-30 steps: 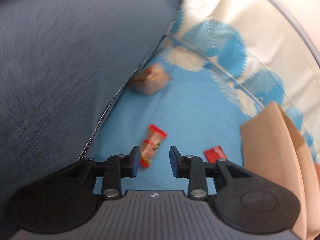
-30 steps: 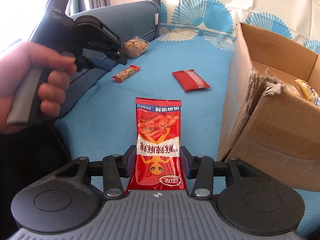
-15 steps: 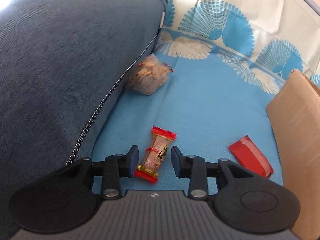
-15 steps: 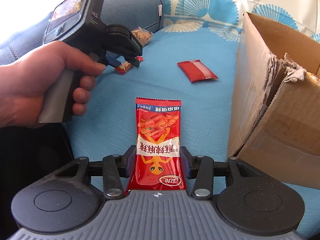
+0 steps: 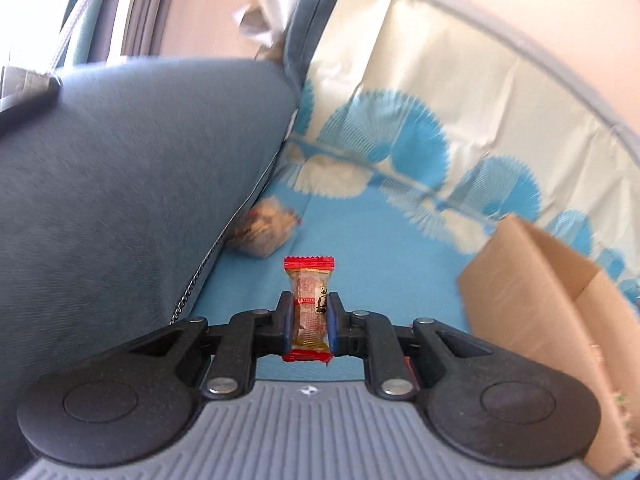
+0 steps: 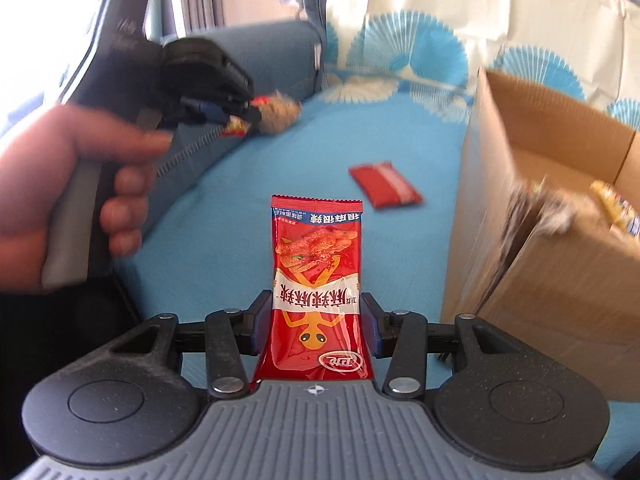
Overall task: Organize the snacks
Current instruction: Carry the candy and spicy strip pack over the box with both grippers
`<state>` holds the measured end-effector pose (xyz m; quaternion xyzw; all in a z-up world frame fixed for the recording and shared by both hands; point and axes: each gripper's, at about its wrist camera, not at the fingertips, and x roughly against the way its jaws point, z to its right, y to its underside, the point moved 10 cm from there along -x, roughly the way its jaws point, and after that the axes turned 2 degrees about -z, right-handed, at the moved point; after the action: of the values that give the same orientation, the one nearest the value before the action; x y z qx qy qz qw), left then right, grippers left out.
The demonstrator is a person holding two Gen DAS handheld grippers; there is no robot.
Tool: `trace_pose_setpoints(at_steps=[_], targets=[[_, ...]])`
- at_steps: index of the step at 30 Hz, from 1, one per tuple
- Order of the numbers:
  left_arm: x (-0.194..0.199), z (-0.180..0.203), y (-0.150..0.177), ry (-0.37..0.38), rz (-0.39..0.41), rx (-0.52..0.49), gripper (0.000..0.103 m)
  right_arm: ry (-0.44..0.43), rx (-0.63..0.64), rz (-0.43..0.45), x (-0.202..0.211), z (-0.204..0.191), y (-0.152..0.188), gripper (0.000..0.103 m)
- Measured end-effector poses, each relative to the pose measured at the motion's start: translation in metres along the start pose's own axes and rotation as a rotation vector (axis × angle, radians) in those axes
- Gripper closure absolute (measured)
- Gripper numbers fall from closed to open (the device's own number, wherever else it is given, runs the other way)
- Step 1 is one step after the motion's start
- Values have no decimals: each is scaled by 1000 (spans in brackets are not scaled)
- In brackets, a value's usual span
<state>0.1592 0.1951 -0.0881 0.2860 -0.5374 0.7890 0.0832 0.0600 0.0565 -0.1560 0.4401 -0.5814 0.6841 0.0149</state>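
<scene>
Already two snacks are in hand: the small red-ended candy bar (image 5: 309, 309) is pinched between the pads of the left gripper (image 5: 308, 322) and lifted off the blue cover (image 5: 380, 264); the red spicy snack packet (image 6: 317, 292) is clamped upright in the right gripper (image 6: 316, 330). Neither is in the cardboard box (image 6: 560, 248) yet, though at least one yellow packet (image 6: 618, 210) lies inside it. Left on the cover are a flat red pouch (image 6: 385, 185) near the box and a clear bag of biscuits (image 5: 266, 230) against the grey cushion (image 5: 120, 184); so, by my judgement, roughly midway.
</scene>
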Motion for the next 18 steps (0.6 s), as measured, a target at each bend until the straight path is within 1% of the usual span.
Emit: trace_pose_setpoints(at_steps=[2, 5, 8, 10, 12, 14, 18], targets=[[18, 7, -4, 28, 32, -17, 85, 2, 12, 46, 15, 0, -10, 55], [42, 13, -9, 52, 80, -26, 85, -3, -10, 111, 38, 3, -31, 55], [57, 11, -16, 66, 106, 15, 85, -9, -33, 180, 63, 10, -56, 55], [63, 10, -17, 75, 106, 42, 85, -9, -42, 219, 79, 18, -70, 55], [68, 10, -13, 84, 100, 47, 85, -9, -38, 250, 91, 30, -86, 55], [70, 15, -11, 89, 98, 25, 85, 11, -37, 280, 102, 48, -101, 55], [67, 20, -6, 84, 93, -16, 85, 62, -43, 321, 113, 96, -125, 55]])
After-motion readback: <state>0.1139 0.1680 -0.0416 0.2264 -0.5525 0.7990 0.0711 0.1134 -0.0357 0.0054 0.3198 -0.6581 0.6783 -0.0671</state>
